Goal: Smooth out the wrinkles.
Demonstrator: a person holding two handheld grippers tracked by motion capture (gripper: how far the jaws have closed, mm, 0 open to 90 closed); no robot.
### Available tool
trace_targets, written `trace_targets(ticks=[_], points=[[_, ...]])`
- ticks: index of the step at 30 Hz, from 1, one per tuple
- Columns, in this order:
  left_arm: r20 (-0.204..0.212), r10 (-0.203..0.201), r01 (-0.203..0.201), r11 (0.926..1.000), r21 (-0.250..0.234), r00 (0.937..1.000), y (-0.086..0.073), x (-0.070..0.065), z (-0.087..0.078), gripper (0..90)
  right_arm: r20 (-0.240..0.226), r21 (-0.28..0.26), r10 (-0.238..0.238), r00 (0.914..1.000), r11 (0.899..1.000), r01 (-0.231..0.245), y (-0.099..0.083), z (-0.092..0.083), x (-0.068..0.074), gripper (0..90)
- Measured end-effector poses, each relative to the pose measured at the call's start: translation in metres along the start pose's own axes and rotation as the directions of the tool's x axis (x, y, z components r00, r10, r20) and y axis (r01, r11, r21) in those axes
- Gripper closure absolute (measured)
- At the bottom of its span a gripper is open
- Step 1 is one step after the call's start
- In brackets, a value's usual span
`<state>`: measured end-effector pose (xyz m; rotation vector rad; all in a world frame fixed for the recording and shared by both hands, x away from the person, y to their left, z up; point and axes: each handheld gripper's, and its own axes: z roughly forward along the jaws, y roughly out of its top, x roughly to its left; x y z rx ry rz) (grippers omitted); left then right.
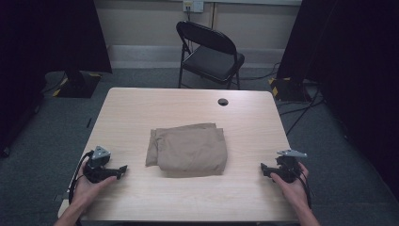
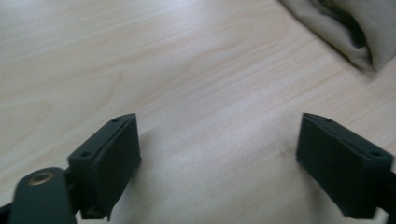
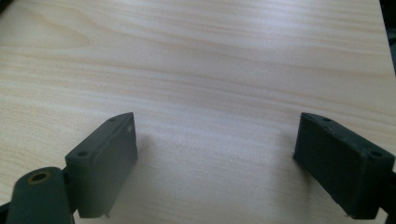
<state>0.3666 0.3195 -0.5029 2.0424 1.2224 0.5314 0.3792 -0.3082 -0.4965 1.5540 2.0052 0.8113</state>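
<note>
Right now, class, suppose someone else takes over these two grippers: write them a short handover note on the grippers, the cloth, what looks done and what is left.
Left gripper: open, nothing between its fingers, low over the table at the near left, aimed toward the cloth.
Right gripper: open, holding nothing, low at the near right, bare wood between its fingers.
Cloth: tan, folded into a thick bundle at the table's middle, apart from both grippers.
Done: the cloth looks already folded; neither gripper touches it.
Left: hard to judge; perhaps only a tidy-up, or unfolding if that is the aim.
</note>
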Motion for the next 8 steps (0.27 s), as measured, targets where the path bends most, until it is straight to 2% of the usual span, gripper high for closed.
trace_targets(ticks=[2,8], points=[[-0.004,-0.005,0.005,1.0,-0.002,1.0,0.0001,-0.0006,0.0004,11.1,-0.011,-0.046,-0.013,0.9998,0.999,0.013,-0.0032,0.0025,0.0,11.9],[-0.018,-0.023,0.023,0.9997,-0.006,0.9996,0.0005,-0.0019,0.0013,11.1,0.001,-0.045,-0.004,1.0,0.999,0.004,-0.0028,0.0028,0.0019,11.8]])
